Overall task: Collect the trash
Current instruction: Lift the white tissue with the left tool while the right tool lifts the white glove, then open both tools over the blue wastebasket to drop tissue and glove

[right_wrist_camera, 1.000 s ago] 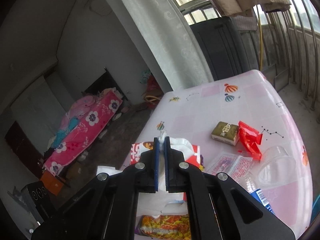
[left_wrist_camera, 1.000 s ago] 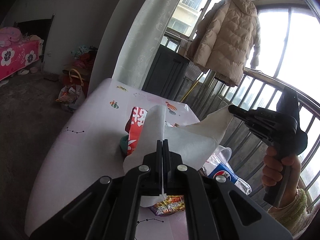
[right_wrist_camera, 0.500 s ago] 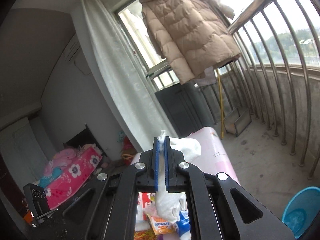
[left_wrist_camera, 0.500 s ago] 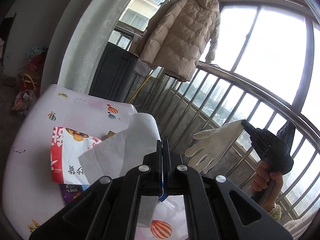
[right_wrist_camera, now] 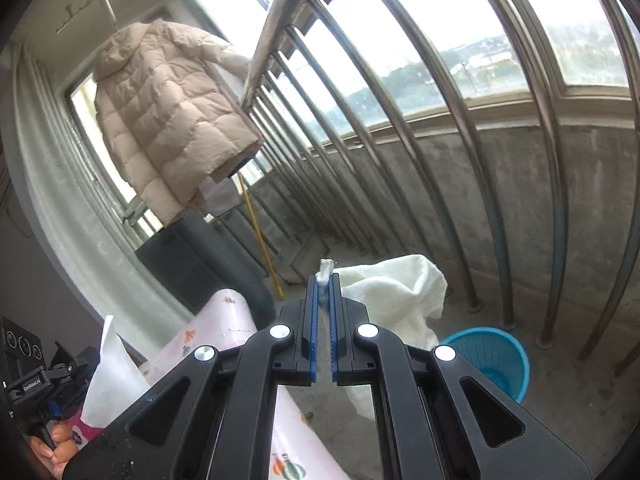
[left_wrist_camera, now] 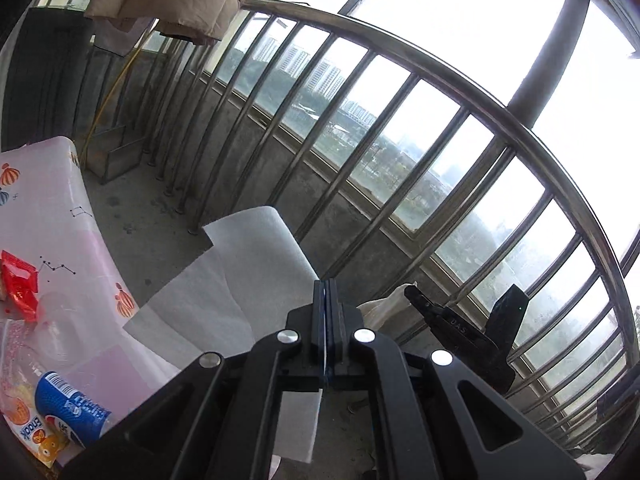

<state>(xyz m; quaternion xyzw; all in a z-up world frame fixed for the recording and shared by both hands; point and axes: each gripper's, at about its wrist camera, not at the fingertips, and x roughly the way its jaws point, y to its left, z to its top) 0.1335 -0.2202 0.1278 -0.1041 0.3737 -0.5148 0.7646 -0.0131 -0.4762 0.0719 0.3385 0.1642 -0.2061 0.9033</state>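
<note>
The left gripper (left_wrist_camera: 326, 284) is clamped on a flat white sheet (left_wrist_camera: 240, 280), which fans out ahead of its jaws and hangs below them. The right gripper (right_wrist_camera: 324, 280) is clenched on a crumpled white tissue (right_wrist_camera: 396, 292), a tuft of which sticks up between the blue pads (right_wrist_camera: 313, 320). Both pieces are held in the air, off the table (left_wrist_camera: 52, 220) and out over the concrete balcony floor beside the railing (left_wrist_camera: 400, 52).

A blue bin (right_wrist_camera: 488, 356) is seen on the floor in the right wrist view, below and to the right of the tissue; the tissue is not yet over it. Whether anything lies in the bin cannot be told.

The task is judged to be under way: two items have been picked up but neither has been dropped. More trash is left on the table: a red wrapper (left_wrist_camera: 18, 280), a clear cup (left_wrist_camera: 60, 320), a blue-labelled bottle (left_wrist_camera: 72, 408) and a snack packet (left_wrist_camera: 32, 432).

Next, both pieces would need to be carried over the bin and released, and the table items fetched afterwards.
</note>
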